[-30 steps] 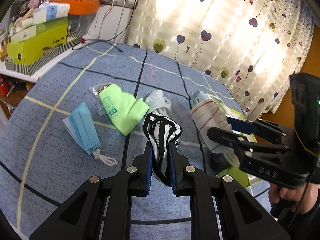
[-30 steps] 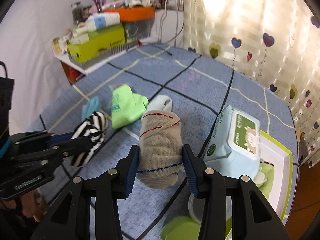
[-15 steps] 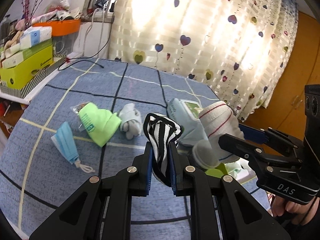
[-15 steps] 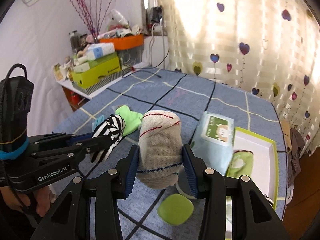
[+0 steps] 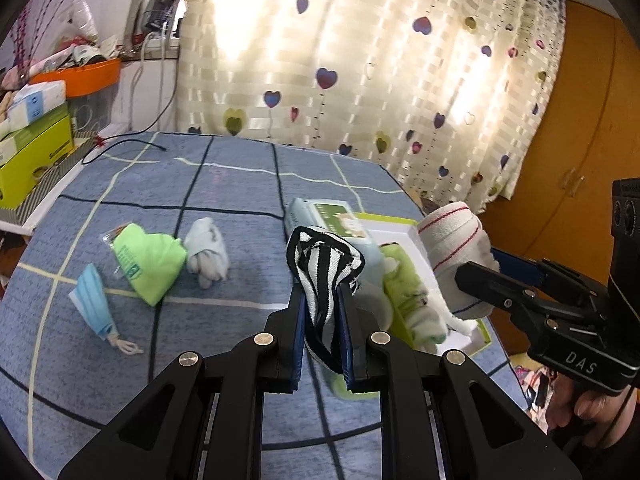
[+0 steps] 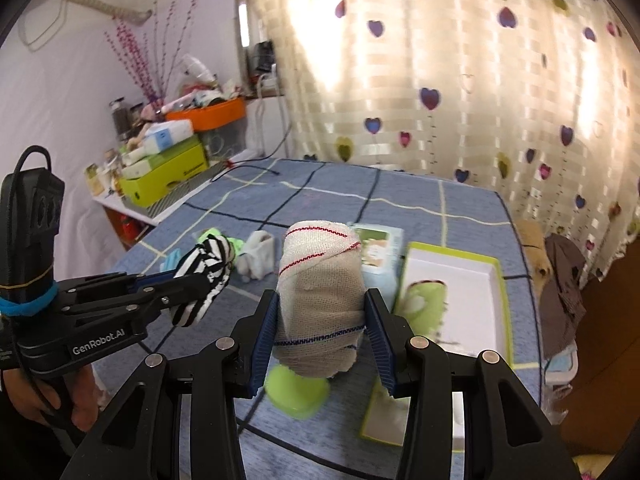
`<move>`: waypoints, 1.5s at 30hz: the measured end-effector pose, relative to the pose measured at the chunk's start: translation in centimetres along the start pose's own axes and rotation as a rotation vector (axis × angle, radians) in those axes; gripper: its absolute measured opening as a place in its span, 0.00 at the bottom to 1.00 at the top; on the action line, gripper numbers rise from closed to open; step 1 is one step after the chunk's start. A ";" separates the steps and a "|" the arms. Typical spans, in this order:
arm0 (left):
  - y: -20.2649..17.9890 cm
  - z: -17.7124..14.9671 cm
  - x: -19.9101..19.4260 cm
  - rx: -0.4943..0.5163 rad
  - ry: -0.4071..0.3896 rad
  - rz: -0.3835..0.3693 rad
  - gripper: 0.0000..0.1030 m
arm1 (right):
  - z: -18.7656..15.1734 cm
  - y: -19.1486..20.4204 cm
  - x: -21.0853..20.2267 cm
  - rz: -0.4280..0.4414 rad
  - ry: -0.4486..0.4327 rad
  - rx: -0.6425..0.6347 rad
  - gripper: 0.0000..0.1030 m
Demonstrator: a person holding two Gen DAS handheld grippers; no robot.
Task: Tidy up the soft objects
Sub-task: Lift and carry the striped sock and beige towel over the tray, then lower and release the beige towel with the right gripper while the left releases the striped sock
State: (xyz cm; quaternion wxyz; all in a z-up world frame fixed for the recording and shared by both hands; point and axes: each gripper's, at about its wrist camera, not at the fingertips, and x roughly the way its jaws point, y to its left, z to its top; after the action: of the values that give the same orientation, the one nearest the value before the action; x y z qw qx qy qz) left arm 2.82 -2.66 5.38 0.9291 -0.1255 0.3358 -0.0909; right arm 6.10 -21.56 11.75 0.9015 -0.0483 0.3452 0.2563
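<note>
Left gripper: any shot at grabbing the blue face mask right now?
Probably not: the left gripper is shut on the striped sock. The face mask lies uncovered on the tablecloth.

Two close wrist fisheyes facing downward, sharing blue checked table (image 5: 224, 184)

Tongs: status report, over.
Left tongs shut on striped sock. Right tongs shut on beige roll. Both above the blanket, white tray ahead, path clear.

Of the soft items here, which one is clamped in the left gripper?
The black-and-white striped sock, pinched in the shut left gripper. The beige rolled sock sits in the right gripper; the others lie on the table.
</note>
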 end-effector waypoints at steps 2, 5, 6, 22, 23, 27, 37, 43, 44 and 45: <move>-0.5 0.1 0.2 0.008 0.002 -0.010 0.15 | -0.2 -0.9 -0.6 -0.015 -0.006 0.014 0.41; -1.5 0.2 0.4 0.025 0.004 -0.029 0.15 | -0.5 -2.1 -1.4 -0.037 -0.013 0.033 0.41; -1.7 0.2 0.5 0.028 0.005 -0.033 0.15 | -0.7 -2.6 -1.7 -0.046 -0.016 0.041 0.41; -6.0 0.3 1.6 0.096 0.033 -0.106 0.15 | -3.0 -7.5 -3.8 -0.135 -0.014 0.133 0.41; -6.2 0.2 1.7 0.100 0.036 -0.109 0.15 | -3.2 -7.7 -3.8 -0.138 -0.011 0.137 0.41; -7.0 -0.2 2.4 0.112 0.054 -0.119 0.15 | -4.2 -8.7 -3.4 -0.147 0.013 0.155 0.41; -9.1 -1.2 4.8 0.151 0.125 -0.149 0.15 | -7.0 -11.4 -1.6 -0.168 0.087 0.214 0.41; -9.7 -1.4 5.9 0.157 0.148 -0.147 0.15 | -8.4 -12.7 0.6 -0.162 0.137 0.245 0.41; -9.7 -1.4 6.1 0.157 0.151 -0.145 0.15 | -8.7 -12.9 1.1 -0.162 0.149 0.250 0.41; -9.7 -1.4 6.2 0.157 0.153 -0.144 0.15 | -8.9 -13.2 1.6 -0.164 0.159 0.254 0.41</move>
State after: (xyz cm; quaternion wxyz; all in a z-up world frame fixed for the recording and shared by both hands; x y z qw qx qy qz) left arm 5.75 -13.70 3.44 0.8988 -0.0691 0.3876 -0.1927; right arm 8.31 -34.59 2.83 0.8882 0.0178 0.4398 0.1313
